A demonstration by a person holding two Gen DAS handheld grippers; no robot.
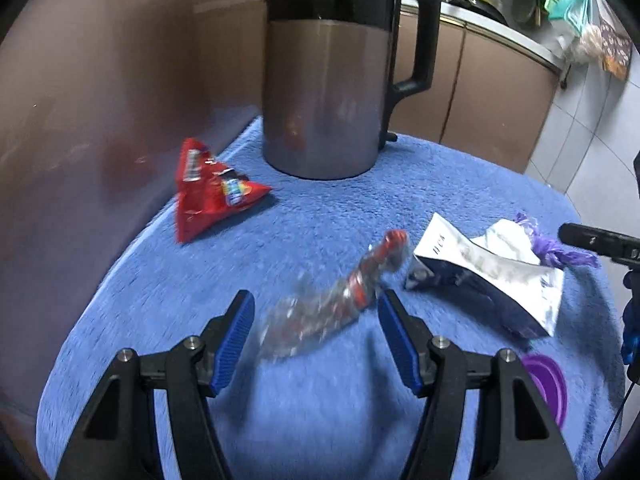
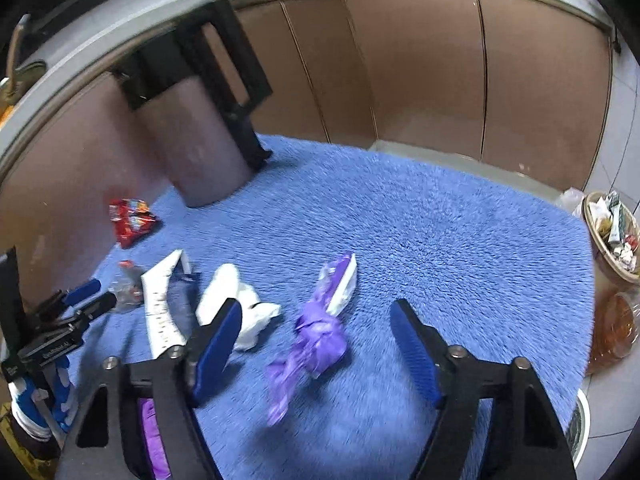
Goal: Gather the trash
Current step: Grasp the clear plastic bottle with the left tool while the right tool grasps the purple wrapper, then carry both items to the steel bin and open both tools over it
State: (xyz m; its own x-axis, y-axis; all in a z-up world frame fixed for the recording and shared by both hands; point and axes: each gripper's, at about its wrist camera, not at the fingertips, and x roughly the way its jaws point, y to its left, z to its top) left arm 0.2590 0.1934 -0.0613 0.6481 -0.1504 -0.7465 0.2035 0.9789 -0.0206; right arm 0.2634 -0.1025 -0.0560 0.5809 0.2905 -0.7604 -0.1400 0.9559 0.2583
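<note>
Blue shaggy towel cloth (image 1: 328,224) covers the surface under both of my grippers. My left gripper (image 1: 316,336) hangs with its jaws wide and nothing pressed between them; a crumpled clear plastic wrapper with red print (image 1: 336,300) lies on the cloth in the gap, just ahead of the blue pads (image 1: 234,340), touching neither as far as I can tell. My right gripper (image 2: 316,344) also stands with its jaws apart around a twisted purple plastic wrapper (image 2: 316,328) that lies free between them.

Only the left view shows me the tall grey-and-black electric kettle (image 1: 324,92) upright and close, far beyond the jaws, and a purple round lid (image 1: 548,380) beside the right finger. Only the right view shows a round woven basket (image 2: 612,236) off to the right of the jaws, beyond the cloth's edge, filled with mixed packets and scraps.

I count five loose pieces of trash on the cloth: the clear wrapper, the purple wrapper, one red triangular snack packet (image 1: 212,192) left of and beyond the left jaws, one white-and-navy opened pouch (image 1: 492,276) right of them, and one crumpled white tissue (image 2: 240,308) by my right gripper's left finger.
</note>
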